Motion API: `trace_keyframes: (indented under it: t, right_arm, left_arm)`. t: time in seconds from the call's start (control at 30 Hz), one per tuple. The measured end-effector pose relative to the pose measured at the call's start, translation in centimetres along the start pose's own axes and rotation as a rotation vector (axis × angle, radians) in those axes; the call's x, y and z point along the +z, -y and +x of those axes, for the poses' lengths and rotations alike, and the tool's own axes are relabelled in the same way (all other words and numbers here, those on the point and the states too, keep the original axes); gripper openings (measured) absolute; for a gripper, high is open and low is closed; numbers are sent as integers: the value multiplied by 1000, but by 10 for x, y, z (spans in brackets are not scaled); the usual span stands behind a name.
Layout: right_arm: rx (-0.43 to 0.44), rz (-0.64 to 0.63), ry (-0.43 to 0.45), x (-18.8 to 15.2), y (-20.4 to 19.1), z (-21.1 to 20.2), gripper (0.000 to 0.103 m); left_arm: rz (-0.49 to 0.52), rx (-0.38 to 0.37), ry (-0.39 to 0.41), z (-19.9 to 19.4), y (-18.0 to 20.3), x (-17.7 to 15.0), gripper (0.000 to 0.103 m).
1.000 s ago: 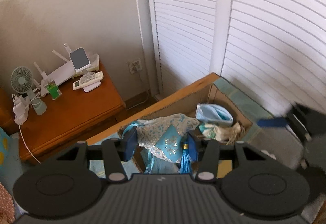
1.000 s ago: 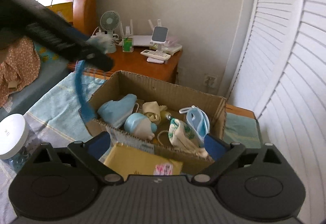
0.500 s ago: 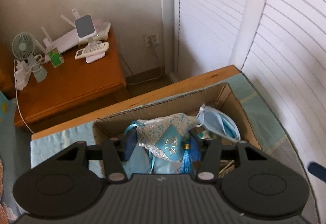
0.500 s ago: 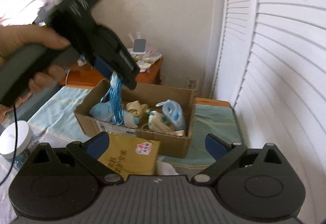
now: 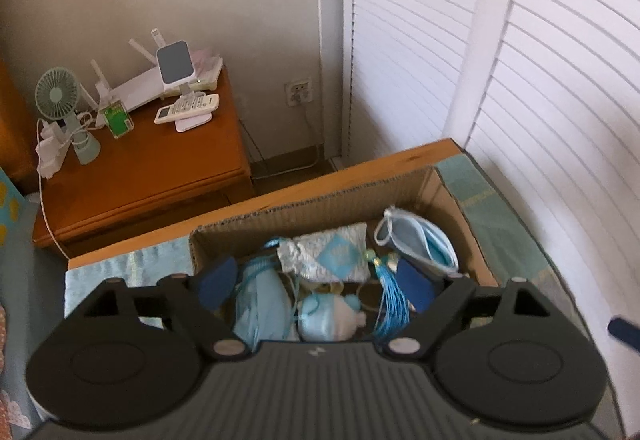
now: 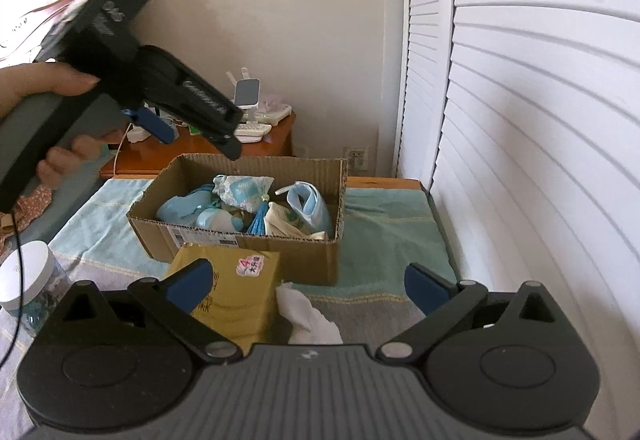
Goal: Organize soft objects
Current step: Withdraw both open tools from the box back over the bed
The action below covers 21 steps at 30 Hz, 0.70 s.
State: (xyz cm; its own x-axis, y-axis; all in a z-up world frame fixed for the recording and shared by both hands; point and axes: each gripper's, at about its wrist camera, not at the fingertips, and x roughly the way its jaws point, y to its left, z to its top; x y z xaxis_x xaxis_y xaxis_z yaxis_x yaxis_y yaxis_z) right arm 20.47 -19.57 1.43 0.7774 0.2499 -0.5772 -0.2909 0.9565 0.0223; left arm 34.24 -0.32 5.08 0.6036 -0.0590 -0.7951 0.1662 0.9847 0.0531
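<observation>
A cardboard box (image 5: 300, 208) (image 6: 240, 240) sits on a teal towel on the bed and holds several soft blue and white things. A sequined blue pouch (image 5: 332, 252) (image 6: 244, 192) lies on top of them, its blue tassel (image 5: 390, 300) draped by the right finger. My left gripper (image 5: 316, 282) (image 6: 196, 138) hovers over the box. Its jaws are opening and touch nothing. A blue face mask (image 5: 420, 244) (image 6: 310, 202) stands at the box's right end. My right gripper (image 6: 308, 282) is open, near the bed's front, with nothing gripped.
A yellow padded envelope (image 6: 228, 280) leans against the box front, with a white cloth (image 6: 308, 314) beside it. A lidded jar (image 6: 28, 280) stands at the left. A wooden nightstand (image 5: 140, 168) with a fan and gadgets is behind the box. White louvred doors (image 5: 520, 80) close off the right.
The left gripper's jaws spread and the sequined pouch dropped from them into the box. The right gripper drew back from the box, which now looks smaller.
</observation>
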Motion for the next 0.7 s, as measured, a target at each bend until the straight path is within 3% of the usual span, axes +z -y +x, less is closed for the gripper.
trace_keyframes:
  t: [0.37,0.7]
  right_arm:
    - [-45,1,-16,-21,3,-24,103]
    - [-101,54,-44,-43,8,-34,103]
  left_arm:
    - [89,-69,64,-43,4,-70,92]
    - [186,-59,106,-67,13,-146,93]
